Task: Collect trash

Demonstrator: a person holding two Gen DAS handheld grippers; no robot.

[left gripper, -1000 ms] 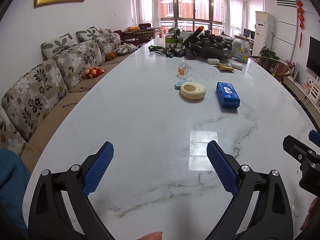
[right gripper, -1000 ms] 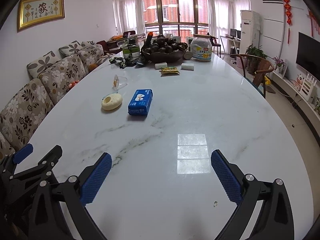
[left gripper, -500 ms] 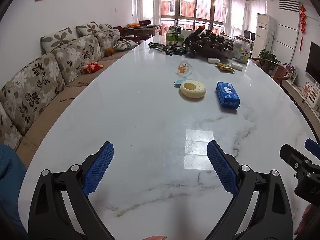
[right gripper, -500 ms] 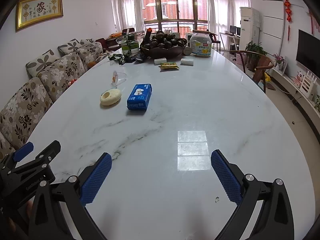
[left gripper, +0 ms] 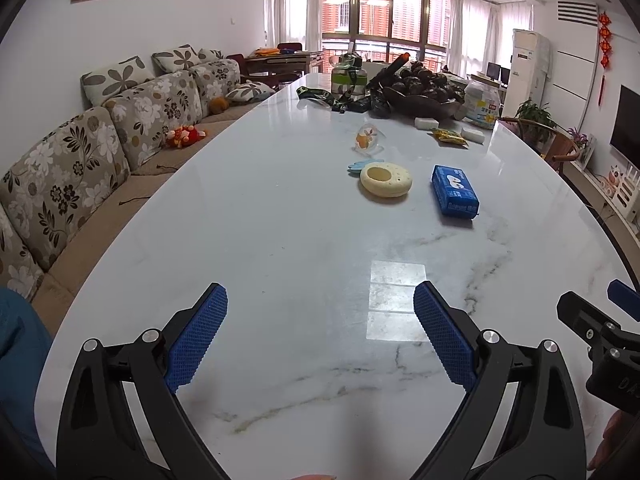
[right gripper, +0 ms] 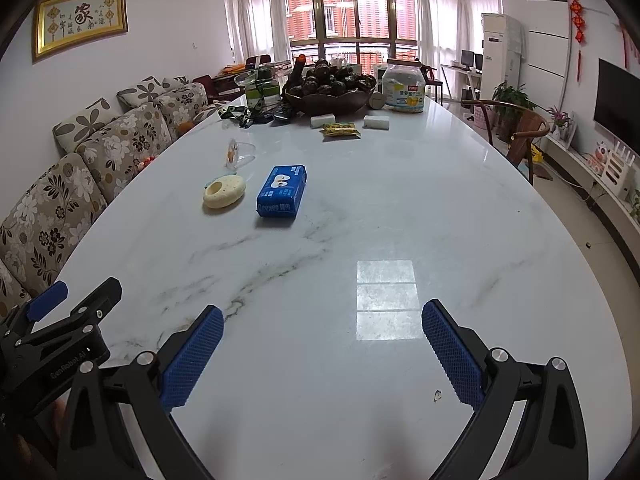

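My left gripper [left gripper: 320,300] is open and empty above the near end of the white marble table [left gripper: 280,240]. My right gripper [right gripper: 322,316] is open and empty beside it. Far ahead lie a clear plastic wrapper with an orange print [left gripper: 369,139] [right gripper: 236,154], a small light-blue scrap [left gripper: 357,166], a yellow snack packet [left gripper: 449,134] [right gripper: 341,130], a cream round sponge [left gripper: 385,179] [right gripper: 224,192] and a blue tissue pack [left gripper: 455,191] [right gripper: 282,191].
At the far end stand a dark bowl of fruit [right gripper: 330,88], a plastic jar [right gripper: 403,88], a green-banded jar [left gripper: 348,76], a lanyard [left gripper: 320,95] and two white blocks [right gripper: 376,122]. A floral sofa [left gripper: 80,160] runs along the left. A wooden chair [right gripper: 520,136] stands right.
Both grippers have tilted and edged slightly forward over the table, so the objects sit a little lower in view. Jaws stay open. Nothing on the table has moved.
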